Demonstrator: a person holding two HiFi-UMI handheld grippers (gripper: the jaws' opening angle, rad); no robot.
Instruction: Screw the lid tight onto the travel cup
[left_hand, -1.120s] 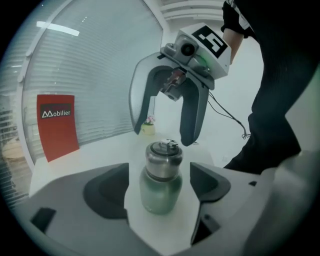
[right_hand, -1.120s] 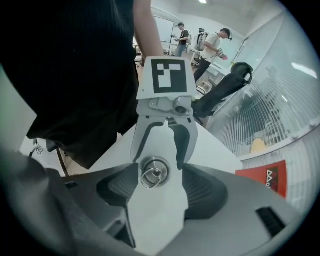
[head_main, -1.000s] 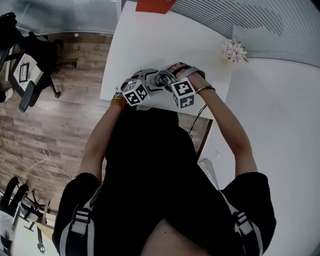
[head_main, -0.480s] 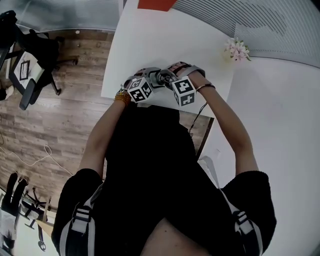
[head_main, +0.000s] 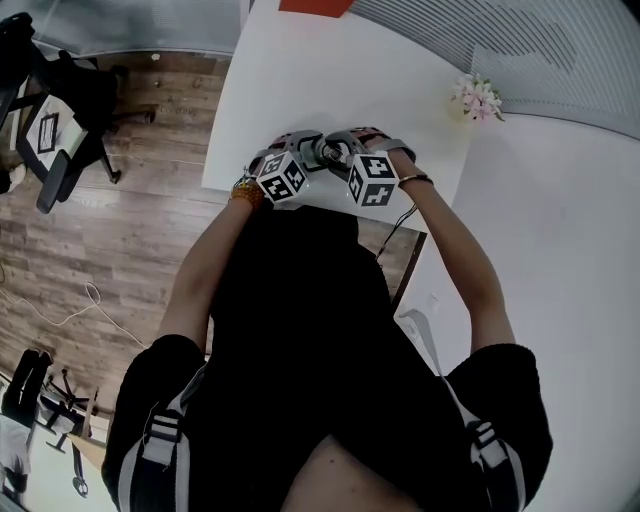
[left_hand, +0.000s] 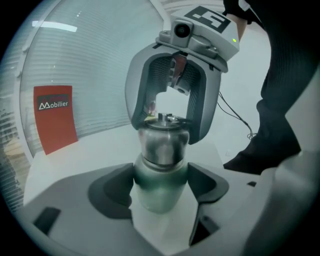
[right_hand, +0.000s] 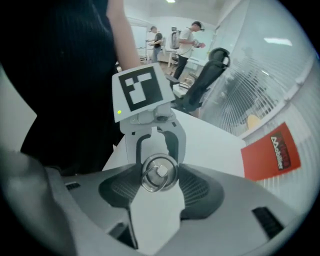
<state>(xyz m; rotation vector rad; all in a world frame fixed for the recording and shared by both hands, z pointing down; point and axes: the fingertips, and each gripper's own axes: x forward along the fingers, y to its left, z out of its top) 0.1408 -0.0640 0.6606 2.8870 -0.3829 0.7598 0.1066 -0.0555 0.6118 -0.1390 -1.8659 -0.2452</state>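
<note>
- Left gripper first: we see its jaws closing, with the steel travel cup between them and both dark pads against the cup's lower body.
- Facing it from the other end, the right gripper is closing its jaws too, with its pads set on either side of the round lid.
- We note a wire ring lying on the lid's top, beside a small knob.
- From the left gripper view we see the lid on the cup's mouth with a seam between the two; we cannot tell how far it is screwed on.
- In the head view we see both grippers meeting end to end over the near edge of the white table.
- Farther out we see a red sign against the ribbed wall, a small bunch of flowers at the table's far right, and wood floor to the left.
</note>
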